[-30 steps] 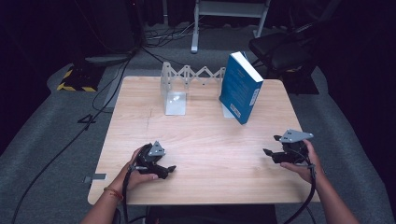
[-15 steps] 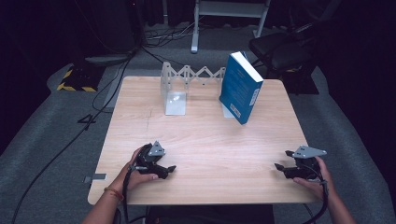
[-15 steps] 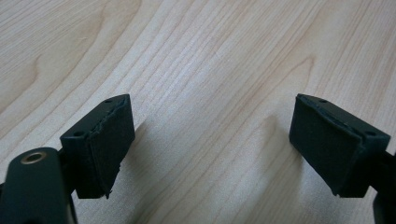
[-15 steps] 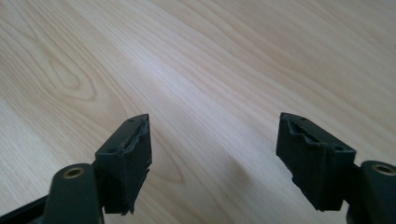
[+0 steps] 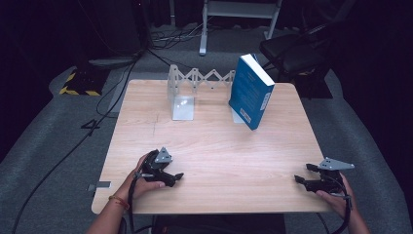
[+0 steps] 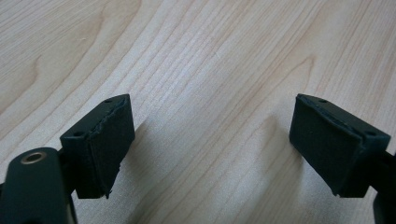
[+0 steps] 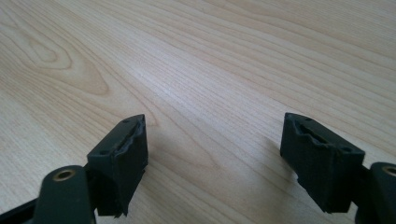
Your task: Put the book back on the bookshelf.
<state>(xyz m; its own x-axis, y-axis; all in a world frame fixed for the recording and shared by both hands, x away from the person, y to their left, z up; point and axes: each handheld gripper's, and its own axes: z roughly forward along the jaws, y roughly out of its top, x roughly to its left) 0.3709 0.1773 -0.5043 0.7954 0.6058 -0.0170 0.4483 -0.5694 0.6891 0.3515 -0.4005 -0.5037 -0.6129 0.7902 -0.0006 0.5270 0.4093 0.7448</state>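
Note:
A blue book [image 5: 251, 91] stands upright and tilted at the back right of the wooden table [image 5: 214, 141], next to a white expandable book rack [image 5: 187, 87] at the back middle. My left gripper [image 5: 174, 178] rests near the table's front left edge, held by a hand; in the left gripper view it [image 6: 210, 144] stands open over bare wood. My right gripper [image 5: 298, 180] sits at the front right corner, and in the right gripper view it [image 7: 215, 158] is open with nothing between its pads.
A dark chair [image 5: 297, 53] stands behind the table's back right. Cables [image 5: 122, 83] run over the grey floor at the left, by a yellow-and-black striped block [image 5: 78, 83]. A white frame leg [image 5: 238, 14] stands at the far back.
My right gripper has drawn back toward the front right corner and lowered to the table. The left gripper has stayed put.

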